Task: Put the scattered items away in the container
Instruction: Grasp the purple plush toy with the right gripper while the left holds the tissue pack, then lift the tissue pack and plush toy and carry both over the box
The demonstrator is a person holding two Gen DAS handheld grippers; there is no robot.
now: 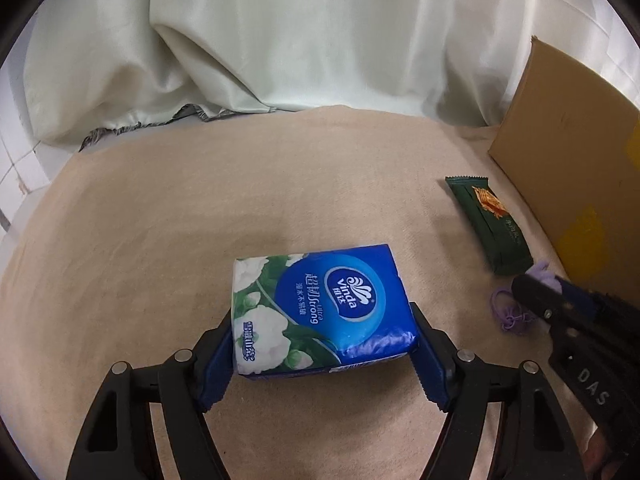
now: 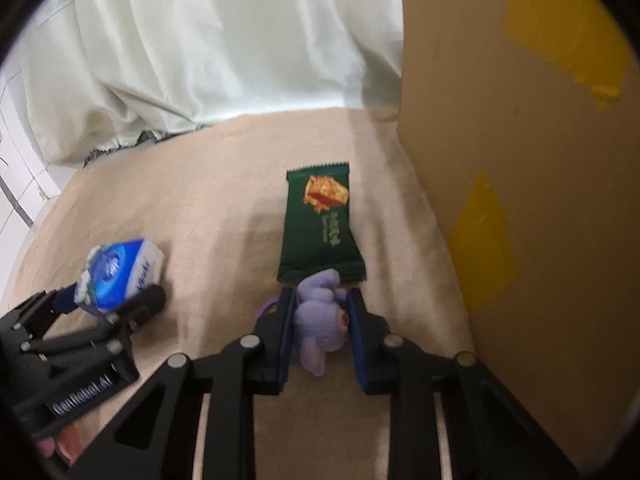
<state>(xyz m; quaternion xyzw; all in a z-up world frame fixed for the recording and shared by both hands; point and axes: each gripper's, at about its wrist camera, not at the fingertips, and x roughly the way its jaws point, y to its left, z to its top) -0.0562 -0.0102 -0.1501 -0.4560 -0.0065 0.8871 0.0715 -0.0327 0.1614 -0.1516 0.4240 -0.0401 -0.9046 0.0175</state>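
Both hands are busy over the beige cloth-covered surface (image 1: 168, 216). The left tongs (image 1: 320, 344) straddle the blue tissue pack (image 1: 320, 300) by its short ends, blue pads touching the wrapper, so I take it as pinched. The pack looks light and squashy under slick film; those ends seem the right place to hold it, firmly enough that it won't slide. The right tongs (image 2: 320, 320) have drawn in on a small purple plush toy (image 2: 320, 320), which bulges between the pads: soft, near weightless, forgiving of any grip across its body. A green snack bar (image 2: 320, 224) lies just beyond it, near the cardboard box (image 2: 520, 200) standing at the right, the likely container. The left view alone shows a purple cord (image 1: 508, 312) trailing from the toy on the cloth, which might snag; the right view alone shows the toy squeezed between the pads. Neither view looks inside the box.
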